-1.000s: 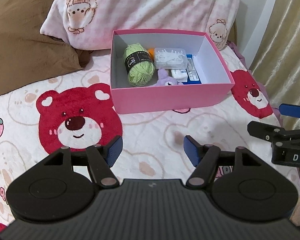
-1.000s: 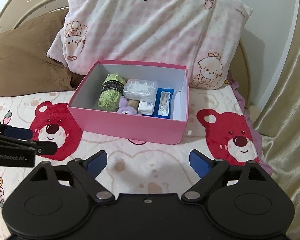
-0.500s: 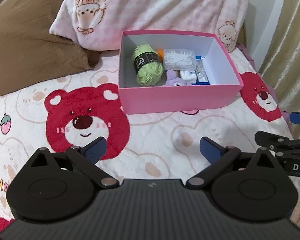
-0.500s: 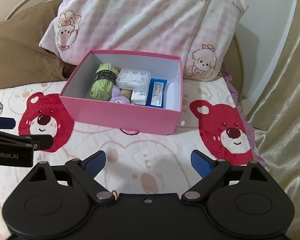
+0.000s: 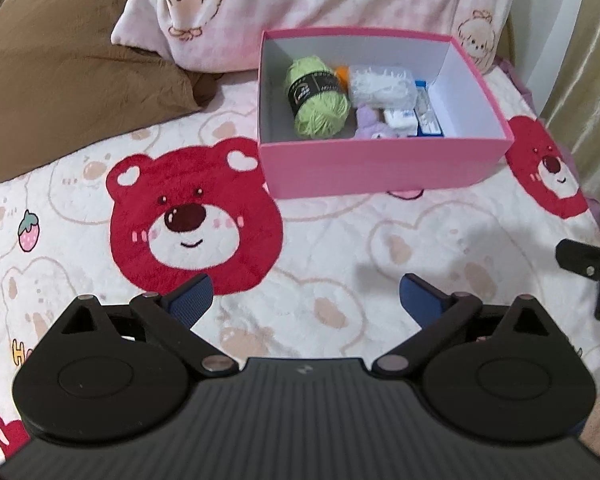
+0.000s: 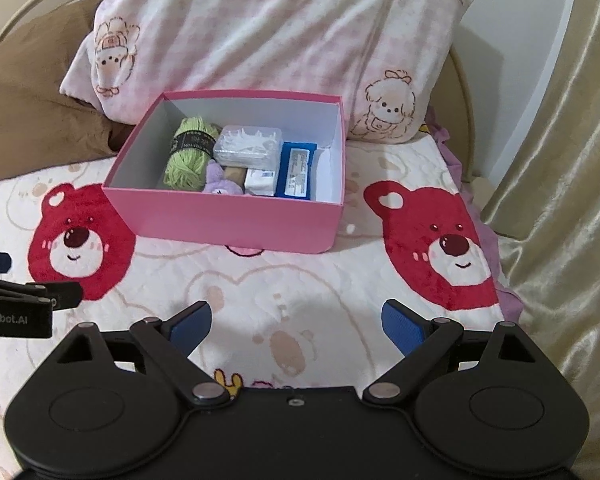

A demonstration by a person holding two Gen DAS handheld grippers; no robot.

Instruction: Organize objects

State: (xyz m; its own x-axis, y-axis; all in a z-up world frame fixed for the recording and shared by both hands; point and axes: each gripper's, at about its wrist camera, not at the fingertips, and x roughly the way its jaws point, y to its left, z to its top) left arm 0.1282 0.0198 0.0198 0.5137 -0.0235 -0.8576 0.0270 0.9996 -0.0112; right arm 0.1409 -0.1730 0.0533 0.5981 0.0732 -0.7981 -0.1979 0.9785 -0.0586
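— Where did your box (image 6: 236,220) sit in the right wrist view?

— Centre of the frame, on the blanket (image 6: 300,288), with the pillow (image 6: 268,40) behind it.

— And inside it?

— You had the yarn (image 6: 188,152) at the left, the clear case (image 6: 248,146) right of it, the plush toy (image 6: 220,184) and small packet (image 6: 261,181) in front, and the flat pack (image 6: 297,170) furthest right.

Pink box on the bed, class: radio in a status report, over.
Left claw open, empty. Right claw open, empty. Pink cardboard box on bear-print blanket, holding green yarn skein. Path clear.
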